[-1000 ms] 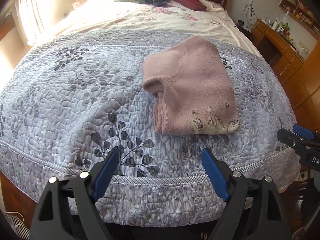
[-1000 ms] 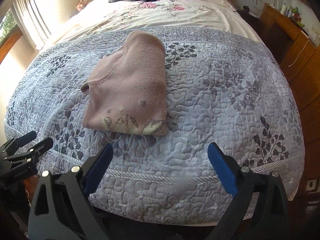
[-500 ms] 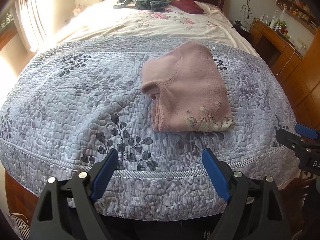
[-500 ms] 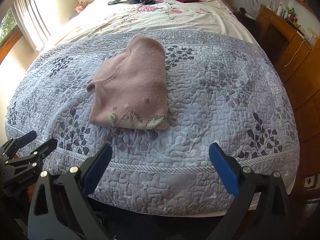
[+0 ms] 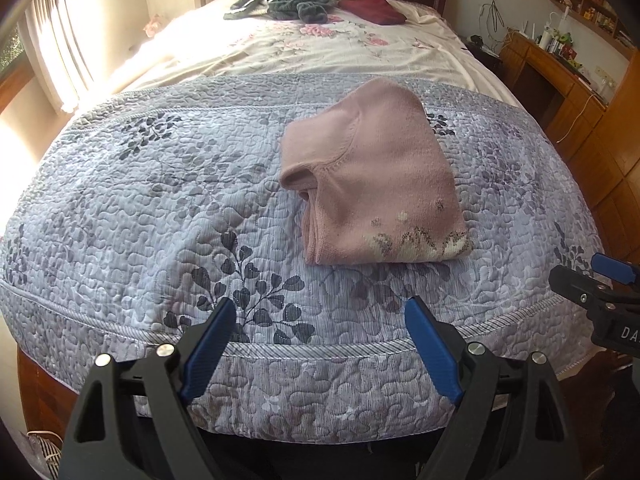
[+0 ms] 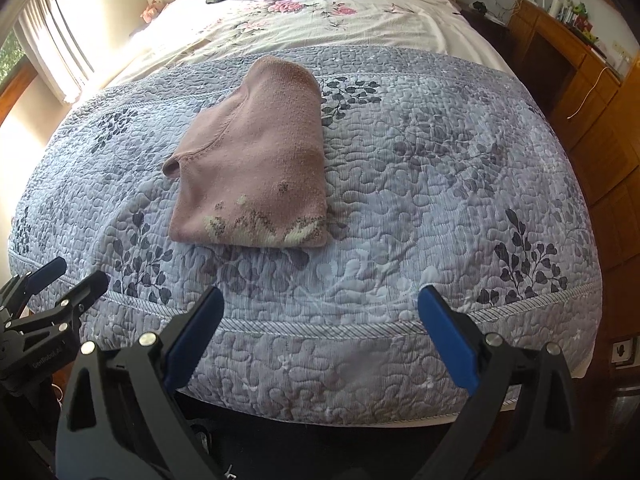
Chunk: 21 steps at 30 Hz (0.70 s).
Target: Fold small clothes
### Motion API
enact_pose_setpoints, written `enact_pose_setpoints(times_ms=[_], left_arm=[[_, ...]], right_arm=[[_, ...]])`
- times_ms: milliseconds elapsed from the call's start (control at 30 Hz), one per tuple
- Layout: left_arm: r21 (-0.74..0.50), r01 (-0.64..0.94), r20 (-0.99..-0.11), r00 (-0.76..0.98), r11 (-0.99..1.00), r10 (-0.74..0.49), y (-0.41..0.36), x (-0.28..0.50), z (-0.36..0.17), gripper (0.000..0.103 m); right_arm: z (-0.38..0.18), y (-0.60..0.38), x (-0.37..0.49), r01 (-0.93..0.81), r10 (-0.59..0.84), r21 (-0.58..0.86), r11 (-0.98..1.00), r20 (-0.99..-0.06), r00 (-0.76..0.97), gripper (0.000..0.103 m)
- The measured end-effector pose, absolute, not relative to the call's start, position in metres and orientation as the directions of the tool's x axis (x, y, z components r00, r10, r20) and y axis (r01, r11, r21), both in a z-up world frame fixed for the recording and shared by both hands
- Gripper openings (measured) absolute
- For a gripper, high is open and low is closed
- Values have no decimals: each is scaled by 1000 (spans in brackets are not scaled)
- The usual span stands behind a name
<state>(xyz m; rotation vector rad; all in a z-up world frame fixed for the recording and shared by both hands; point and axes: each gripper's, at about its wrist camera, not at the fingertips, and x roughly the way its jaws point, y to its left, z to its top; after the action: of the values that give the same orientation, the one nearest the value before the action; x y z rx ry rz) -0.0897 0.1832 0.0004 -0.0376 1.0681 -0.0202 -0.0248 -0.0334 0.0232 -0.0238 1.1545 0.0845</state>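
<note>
The small dusty-pink knitted garment with a cream and grey pattern along its near hem (image 5: 372, 184) lies folded into a compact, roughly rectangular bundle on the lavender quilted bedspread printed with dark leaf sprigs (image 5: 160, 200), a little in from the quilt's near braided border. Its far end is rounded where the fabric doubles over, and on its left side a seam curves down to a small open pocket of cloth, likely a sleeve or neck opening, that juts out past the stacked edges.

Judging by this shape, the fold looks finished or nearly so, and the step in hand is releasing and checking. Doing it well means leaving the bundle undisturbed; if anything wants tidying, it is that jutting left corner, which could be pinched lightly and tucked against the stacked edges without dragging the soft knit across the quilt.

The left gripper (image 5: 316, 344) hovers near the garment's near edge, over the quilt's border, its blue-padded jaws spread wide with nothing between them. The right gripper (image 6: 320, 336) hangs to the right of the garment, also over the border, equally wide open and empty.

Well beyond the garment, at the head of the bed, a heap of grey-green clothing (image 5: 288, 0) and a dark red folded cloth (image 5: 372, 8) rest on the cream floral sheet (image 5: 320, 52); these may be next to fold.
</note>
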Motion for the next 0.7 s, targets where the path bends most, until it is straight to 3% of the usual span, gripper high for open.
enact_pose_setpoints(times_ms=[700], left_arm=[[-50, -9, -885, 464, 999, -40, 185, -88, -8, 87]], right_arm=[[20, -38, -23, -60, 33, 9, 998, -914, 403, 97]])
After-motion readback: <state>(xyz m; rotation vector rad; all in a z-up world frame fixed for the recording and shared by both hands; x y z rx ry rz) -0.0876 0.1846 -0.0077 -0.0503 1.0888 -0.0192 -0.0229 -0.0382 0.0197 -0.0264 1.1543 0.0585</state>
